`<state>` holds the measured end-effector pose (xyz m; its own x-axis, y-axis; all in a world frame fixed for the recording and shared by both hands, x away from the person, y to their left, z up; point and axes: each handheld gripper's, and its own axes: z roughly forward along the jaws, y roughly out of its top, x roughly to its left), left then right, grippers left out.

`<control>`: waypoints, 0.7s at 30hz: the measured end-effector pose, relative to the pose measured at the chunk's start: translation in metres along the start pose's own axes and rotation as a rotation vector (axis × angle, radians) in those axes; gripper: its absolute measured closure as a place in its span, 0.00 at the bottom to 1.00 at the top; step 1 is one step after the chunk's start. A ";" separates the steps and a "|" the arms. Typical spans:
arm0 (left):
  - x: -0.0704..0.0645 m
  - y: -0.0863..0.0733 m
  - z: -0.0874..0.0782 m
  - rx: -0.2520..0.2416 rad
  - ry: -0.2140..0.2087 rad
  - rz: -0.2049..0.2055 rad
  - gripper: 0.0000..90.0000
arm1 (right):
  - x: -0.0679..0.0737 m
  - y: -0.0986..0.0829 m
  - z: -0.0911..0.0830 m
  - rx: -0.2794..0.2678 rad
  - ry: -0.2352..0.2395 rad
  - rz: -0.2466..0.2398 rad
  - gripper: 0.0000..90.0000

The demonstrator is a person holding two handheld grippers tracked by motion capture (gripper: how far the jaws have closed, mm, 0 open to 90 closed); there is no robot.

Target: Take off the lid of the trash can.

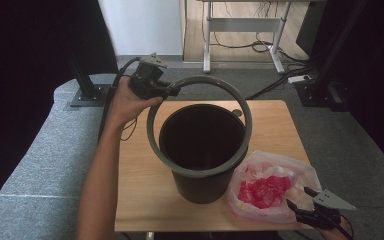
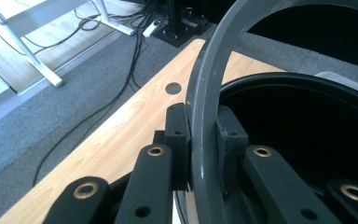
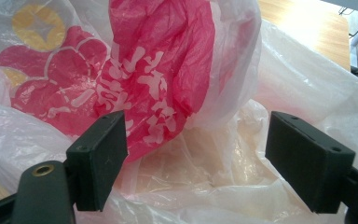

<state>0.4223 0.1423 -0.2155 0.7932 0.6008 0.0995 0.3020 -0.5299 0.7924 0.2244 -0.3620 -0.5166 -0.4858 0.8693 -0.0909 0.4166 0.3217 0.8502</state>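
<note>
A dark grey bucket [image 1: 200,185] stands in the middle of the wooden table [image 1: 140,190]. A grey ring [image 1: 245,107] hangs tilted over its mouth, its near edge resting on the bucket's rim. My left gripper [image 1: 172,91] is shut on the ring's far left part; in the left gripper view the two pads clamp the ring [image 2: 204,116] over the bucket [image 2: 307,135]. A crumpled white and red plastic bag [image 1: 267,192] lies at the table's front right. My right gripper [image 1: 300,197] is open at the bag's near right edge, and the bag [image 3: 168,84] shows between its jaws.
The table has a round hole [image 1: 237,113] behind the bucket. Grey carpet [image 1: 40,165] surrounds the table. A white desk frame [image 1: 245,30] with cables stands at the back, and black stand bases [image 1: 87,95] sit on the floor at both sides.
</note>
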 end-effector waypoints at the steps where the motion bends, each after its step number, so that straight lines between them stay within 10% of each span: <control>1: 0.000 -0.002 -0.002 0.002 -0.008 -0.006 0.87 | 0.000 0.000 0.000 0.001 0.001 0.000 0.23; 21: -0.003 -0.039 -0.033 -0.002 -0.033 -0.003 0.87 | 0.001 0.001 -0.001 -0.006 -0.001 -0.002 0.23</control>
<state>0.3908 0.1807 -0.2269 0.8095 0.5819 0.0774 0.3032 -0.5274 0.7937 0.2236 -0.3615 -0.5147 -0.4860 0.8691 -0.0926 0.4111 0.3208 0.8533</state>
